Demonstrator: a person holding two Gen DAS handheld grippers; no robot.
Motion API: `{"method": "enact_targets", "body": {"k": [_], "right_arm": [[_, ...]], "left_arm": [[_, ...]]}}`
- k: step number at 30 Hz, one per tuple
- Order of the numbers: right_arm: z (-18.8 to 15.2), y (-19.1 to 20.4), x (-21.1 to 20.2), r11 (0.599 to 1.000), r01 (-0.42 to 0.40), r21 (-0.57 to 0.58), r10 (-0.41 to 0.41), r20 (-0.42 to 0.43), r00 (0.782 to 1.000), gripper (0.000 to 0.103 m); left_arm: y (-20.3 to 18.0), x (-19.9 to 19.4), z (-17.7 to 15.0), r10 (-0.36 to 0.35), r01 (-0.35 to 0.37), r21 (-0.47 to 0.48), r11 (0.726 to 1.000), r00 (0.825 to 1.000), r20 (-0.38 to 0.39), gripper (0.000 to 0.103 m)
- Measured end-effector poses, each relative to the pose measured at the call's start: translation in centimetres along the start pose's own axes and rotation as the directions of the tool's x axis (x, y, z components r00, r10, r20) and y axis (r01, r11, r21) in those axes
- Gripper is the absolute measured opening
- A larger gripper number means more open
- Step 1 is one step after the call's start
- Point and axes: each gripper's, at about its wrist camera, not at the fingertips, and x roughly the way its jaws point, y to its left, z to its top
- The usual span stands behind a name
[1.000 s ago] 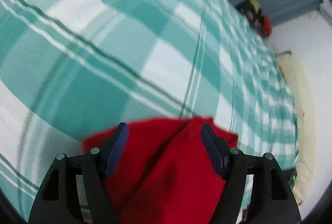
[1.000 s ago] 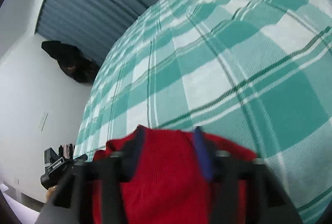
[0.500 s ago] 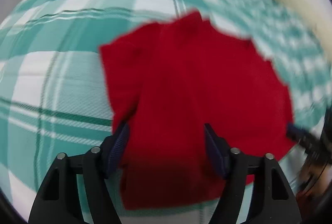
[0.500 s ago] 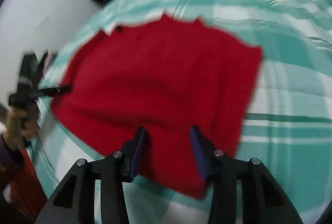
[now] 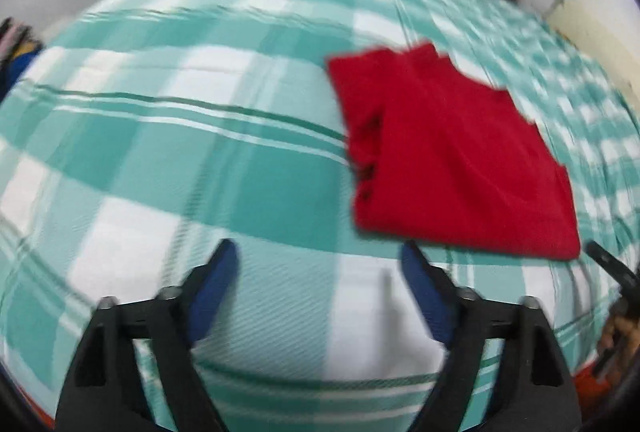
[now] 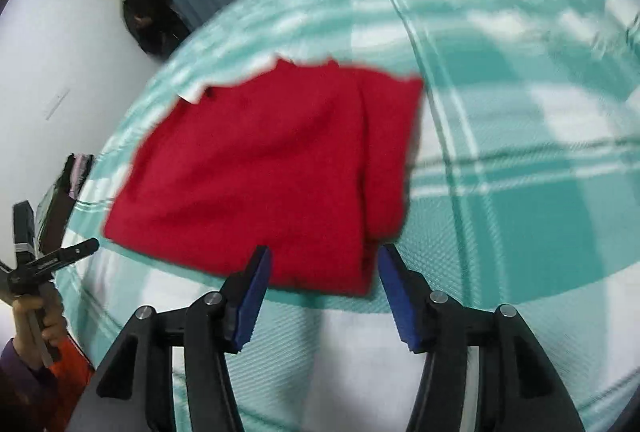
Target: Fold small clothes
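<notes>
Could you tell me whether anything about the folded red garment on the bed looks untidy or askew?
Slightly. The red garment lies folded on the checked bedspread, but one side edge is bunched into loose layers, and the far edge looks stepped rather than straight. Nothing seems damaged.

No readable text, label, brand, number or sign anywhere; both views motion-blurred, fine print indistinguishable.

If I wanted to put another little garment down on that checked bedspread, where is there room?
Plenty: the checked bedspread lies bare left of the folded red garment, and bare again on its other side in the right wrist view. It is busier at the near edge, where the left gripper and right gripper hover, jaws opening, nothing between them.
</notes>
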Motion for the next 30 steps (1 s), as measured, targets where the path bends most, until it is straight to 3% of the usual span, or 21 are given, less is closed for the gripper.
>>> {"method": "enact_targets", "body": {"k": [1,4,6,8,11,15,22,26,28,30], "right_arm": [[-0.2,0.4,-1.1,1.000,0.023,-0.010,-0.023,0.022,0.999,0.070],[-1.9,0.2,-3.2,0.993,0.110,0.032,-0.112,0.060,0.992,0.075],[-3.7,-1.2,-2.5,0.984,0.156,0.086,-0.158,0.016,0.987,0.075],[-6.0,-2.7,-1.0,0.971,0.204,0.123,-0.201,-0.040,0.979,0.075],[-7.9,-2.8,-1.6,0.975,0.207,0.081,-0.210,0.030,0.977,0.076],[-7.8,-2.4,-1.1,0.976,0.210,0.056,-0.211,0.024,0.977,0.086],[-8.4,-1.5,-0.1,0.969,0.246,0.002,-0.246,0.051,0.968,0.091],[-8.2,-1.4,-0.4,0.968,0.249,0.000,-0.249,0.023,0.968,0.089],[-6.4,-0.7,-1.3,0.956,0.293,-0.011,-0.293,-0.012,0.956,0.076],[-3.7,0.5,-2.4,0.967,0.255,-0.027,-0.254,0.032,0.967,0.076]], "left_arm": [[0.3,0.1,-0.1,0.012,-0.012,-0.002,1.000,1.000,0.014,0.096],[0.8,1.9,-0.9,0.044,-0.044,0.003,0.999,0.999,-0.030,0.096],[0.9,3.5,-1.6,0.065,-0.063,0.019,0.998,0.996,-0.059,0.097],[0.6,3.9,-2.5,0.066,-0.064,0.058,0.996,0.998,-0.023,0.102],[0.1,4.4,-2.9,0.060,-0.060,0.087,0.994,0.998,0.003,0.102],[0.3,4.5,-3.0,0.062,-0.062,0.090,0.994,0.998,0.007,0.103],[0.3,4.2,-4.1,0.074,-0.079,0.099,0.992,0.996,0.049,0.103],[0.4,4.2,-4.0,0.068,-0.072,0.099,0.992,0.996,0.050,0.103],[0.5,4.1,-4.1,0.065,-0.070,0.099,0.993,0.996,0.056,0.103],[0.5,4.1,-4.3,0.060,-0.067,0.099,0.993,0.996,0.069,0.103]]}}
